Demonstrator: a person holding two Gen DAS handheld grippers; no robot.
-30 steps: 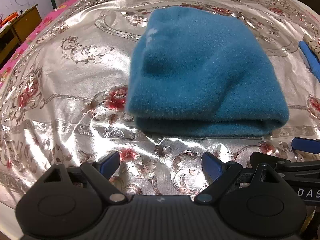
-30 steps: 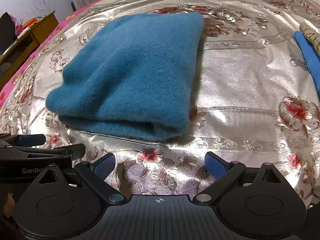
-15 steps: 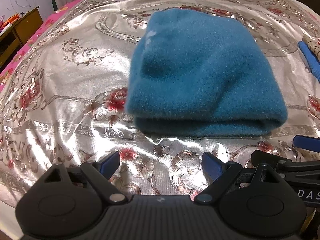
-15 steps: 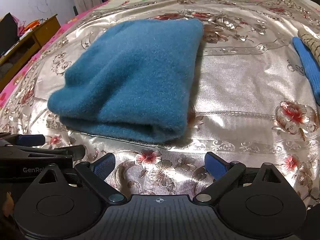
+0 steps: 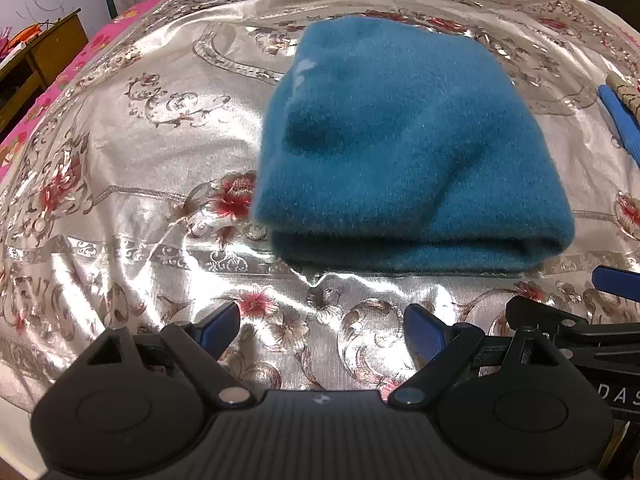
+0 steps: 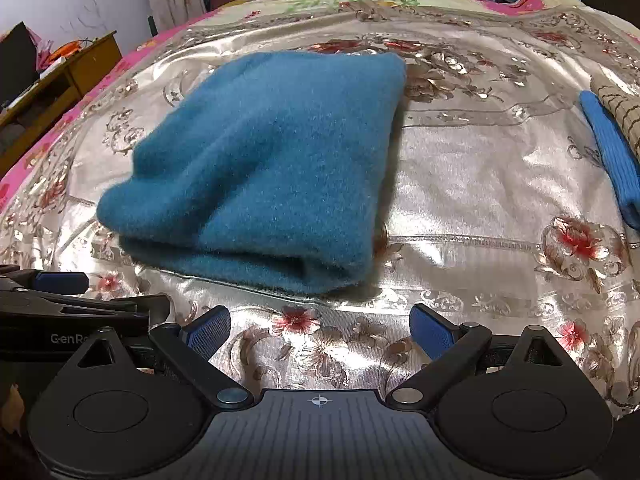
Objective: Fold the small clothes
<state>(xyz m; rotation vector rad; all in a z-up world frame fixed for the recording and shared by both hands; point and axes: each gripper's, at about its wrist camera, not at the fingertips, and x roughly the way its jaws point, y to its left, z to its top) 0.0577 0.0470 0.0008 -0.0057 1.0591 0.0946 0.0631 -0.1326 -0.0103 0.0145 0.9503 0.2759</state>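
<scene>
Your left tongs (image 5: 322, 330) stand wide apart with nothing between the 2 blue pads (image 5: 218, 326); only the shiny floral bedspread (image 5: 140, 184) shows in the gap. Your right tongs (image 6: 320, 330) are likewise spread wide and hold nothing, their pads hanging over the same bedspread (image 6: 472, 184).

The teal fleece garment (image 5: 404, 148) lies folded on the bed, just ahead of both tongs and touched by neither. From the left wrist view it sits ahead and slightly right of the gap, its thick folded edge facing you, with the layers stacked along that near edge. From the right wrist view the same garment (image 6: 276, 160) sits ahead and to the left, its near right corner closest to the left pad of those tongs.

Your 2 tongs are side by side: the right tool's black frame and 1 blue pad enter the left wrist view at the lower right edge, and the left tool's frame enters the right wrist view at the lower left edge.

At the far right of the bed lies a brighter blue folded cloth (image 6: 612, 160), well apart from the teal garment, with a beige checked cloth (image 6: 620, 108) just beside it. A wooden desk (image 6: 60, 80) stands off the bed's left side.
</scene>
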